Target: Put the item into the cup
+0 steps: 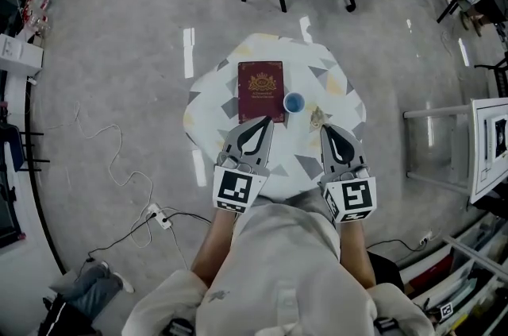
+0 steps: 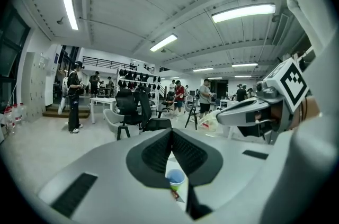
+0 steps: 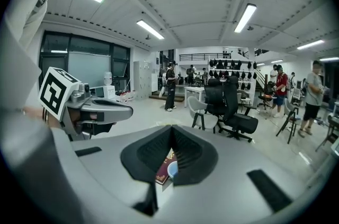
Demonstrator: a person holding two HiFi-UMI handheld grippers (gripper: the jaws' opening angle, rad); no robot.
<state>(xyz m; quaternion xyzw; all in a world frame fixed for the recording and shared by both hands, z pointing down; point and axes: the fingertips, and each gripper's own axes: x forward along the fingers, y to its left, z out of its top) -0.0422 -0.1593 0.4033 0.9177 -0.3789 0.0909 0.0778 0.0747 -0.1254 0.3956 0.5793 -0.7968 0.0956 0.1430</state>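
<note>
left tongs [image 1: 265, 122] closed, empty | right tongs [image 1: 325, 129] closed, empty | cup [image 1: 294, 102] beside book [image 1: 260, 91]

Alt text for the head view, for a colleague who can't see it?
From above: a person holds the left gripper and right gripper, jaws together, over the near edge of a small round table. On it are a dark red book, a blue cup to its right, and a small item by the right gripper.

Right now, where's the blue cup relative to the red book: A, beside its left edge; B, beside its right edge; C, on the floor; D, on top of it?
B: the head view shows the blue cup standing at the right edge of the red book.
</note>
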